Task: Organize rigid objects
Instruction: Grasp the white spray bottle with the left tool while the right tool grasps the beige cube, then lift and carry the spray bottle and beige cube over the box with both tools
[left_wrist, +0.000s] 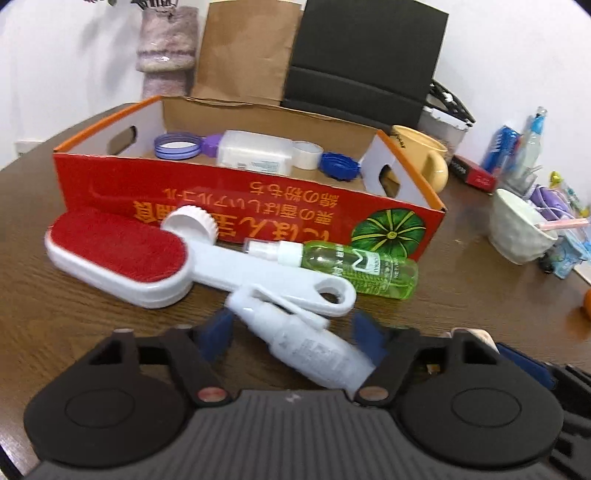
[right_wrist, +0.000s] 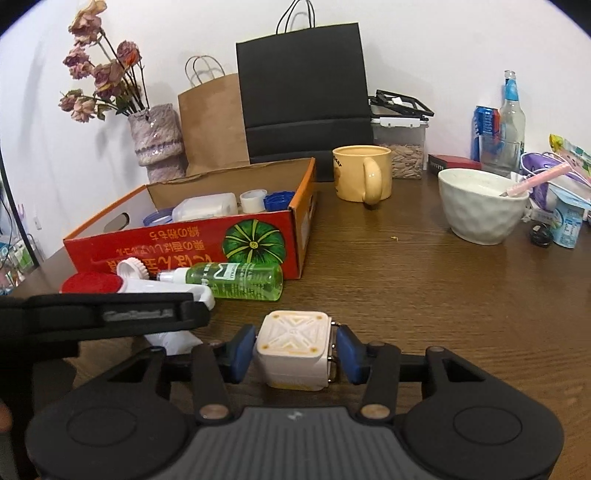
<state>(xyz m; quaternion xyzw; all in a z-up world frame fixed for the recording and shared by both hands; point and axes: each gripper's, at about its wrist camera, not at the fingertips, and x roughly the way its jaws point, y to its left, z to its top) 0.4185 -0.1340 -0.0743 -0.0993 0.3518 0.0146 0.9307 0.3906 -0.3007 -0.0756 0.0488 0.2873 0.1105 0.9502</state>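
My left gripper (left_wrist: 293, 336) hangs low over the wooden table with a white spray bottle (left_wrist: 306, 347) lying slantwise between its blue pads. The right-hand pad touches the bottle; the left-hand pad stands slightly apart from it, though the picture is blurred. Beyond lie a white lint brush (left_wrist: 118, 251) with a red face, a white cap (left_wrist: 192, 221) and a green spray bottle (left_wrist: 354, 269), all in front of the red cardboard box (left_wrist: 147, 184). My right gripper (right_wrist: 297, 354) is shut on a cream square box (right_wrist: 295, 343) with a metal clasp.
The red cardboard box (right_wrist: 166, 243) holds a white bottle (right_wrist: 207, 208), a tape roll and lids. Behind and right of it stand a yellow mug (right_wrist: 362, 173), a white bowl (right_wrist: 480, 210) with a pink spoon, paper bags (right_wrist: 303, 92), a vase (right_wrist: 159, 136) and bottles.
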